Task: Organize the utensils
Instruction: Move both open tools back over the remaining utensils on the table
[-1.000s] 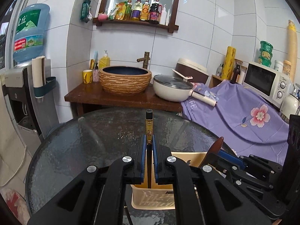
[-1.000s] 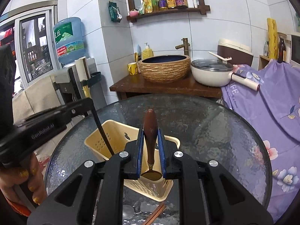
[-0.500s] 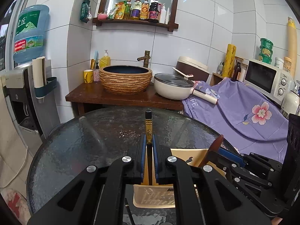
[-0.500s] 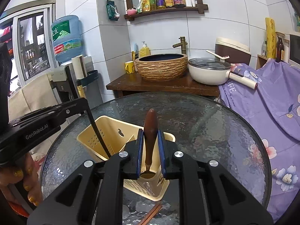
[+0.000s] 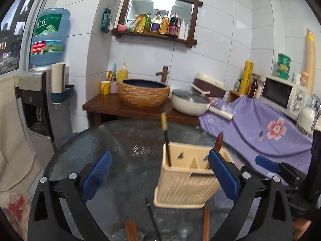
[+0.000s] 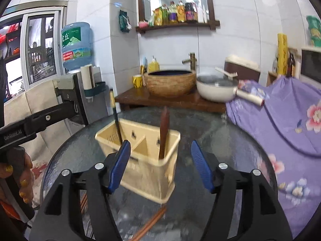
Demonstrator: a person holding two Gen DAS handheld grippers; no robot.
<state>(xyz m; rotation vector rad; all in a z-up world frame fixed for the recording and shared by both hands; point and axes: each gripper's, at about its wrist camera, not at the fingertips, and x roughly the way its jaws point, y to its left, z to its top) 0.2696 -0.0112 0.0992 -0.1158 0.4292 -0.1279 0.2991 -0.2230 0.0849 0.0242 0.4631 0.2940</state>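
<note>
Utensils stand in the cream caddy (image 5: 186, 178) on the round glass table (image 5: 112, 140): the black chopstick with the gold band (image 5: 165, 128) leans in its left compartment, and the brown wooden-handled spoon (image 6: 164, 128) stands upright in the right one. My left gripper (image 5: 160, 177) has just been opening and its blue pads now spread wide, nothing pressed between them. My right gripper (image 6: 160, 164) has just been opening too, jaws apart, the caddy in front of them and the spoon free of the pads. More reddish chopsticks (image 6: 152, 223) lie flat on the glass just before the caddy.
</note>
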